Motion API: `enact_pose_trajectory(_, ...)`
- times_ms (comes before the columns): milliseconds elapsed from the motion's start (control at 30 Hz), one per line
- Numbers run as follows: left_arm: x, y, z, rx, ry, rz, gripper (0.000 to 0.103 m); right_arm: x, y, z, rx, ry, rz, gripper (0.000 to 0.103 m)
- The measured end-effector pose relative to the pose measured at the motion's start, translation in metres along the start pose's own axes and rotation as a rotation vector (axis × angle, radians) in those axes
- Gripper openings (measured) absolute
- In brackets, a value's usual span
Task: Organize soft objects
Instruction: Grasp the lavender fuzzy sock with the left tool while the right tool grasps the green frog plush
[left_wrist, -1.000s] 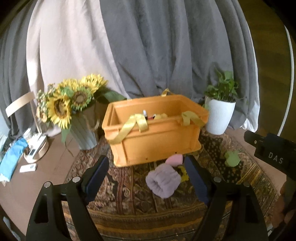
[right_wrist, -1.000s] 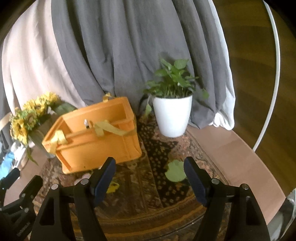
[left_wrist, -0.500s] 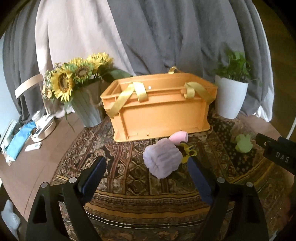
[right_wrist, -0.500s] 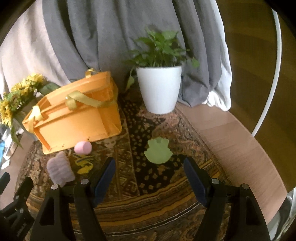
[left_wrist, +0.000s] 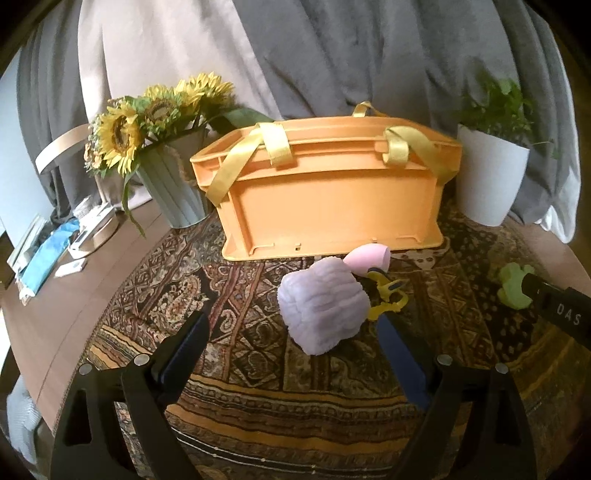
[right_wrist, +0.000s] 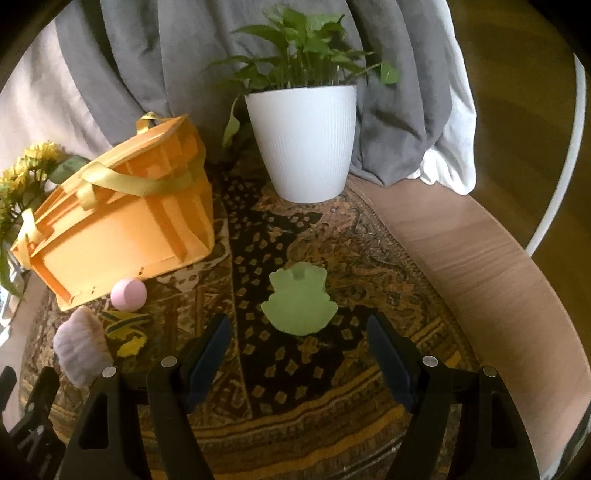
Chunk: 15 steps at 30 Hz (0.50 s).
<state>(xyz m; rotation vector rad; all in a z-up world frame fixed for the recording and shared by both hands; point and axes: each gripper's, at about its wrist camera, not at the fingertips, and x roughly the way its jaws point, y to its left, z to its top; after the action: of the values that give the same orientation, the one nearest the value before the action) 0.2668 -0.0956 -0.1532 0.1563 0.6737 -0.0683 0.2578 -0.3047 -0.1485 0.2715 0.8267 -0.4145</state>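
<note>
A fluffy lilac soft item lies on the patterned rug, just ahead of my left gripper, whose jaws are opening with nothing pressed between them. Behind it lie a pink egg-shaped sponge and a yellow clip. The orange crate with yellow straps stands further back. In the right wrist view a flat green frog-shaped sponge lies just beyond my right gripper, which stands open and empty. The lilac item, pink sponge and crate show at the left.
A sunflower vase stands left of the crate and a white plant pot right of it. Papers and a blue cloth lie at the table's left. The rug covers a round wooden table; grey curtains hang behind.
Both grippers have come down and closer to the rug. The lilac item now looms larger before the left gripper, whose jaws have widened; the green sponge sits nearer the right gripper's fingers.
</note>
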Motion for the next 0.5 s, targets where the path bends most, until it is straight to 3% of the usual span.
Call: enact_pose_trajectory(500,0.038,-0.022,0.001,-0.055,0.078,0.047,0.093,0.04,-0.007,0.011,-0.03,0.051,0.009,0.077)
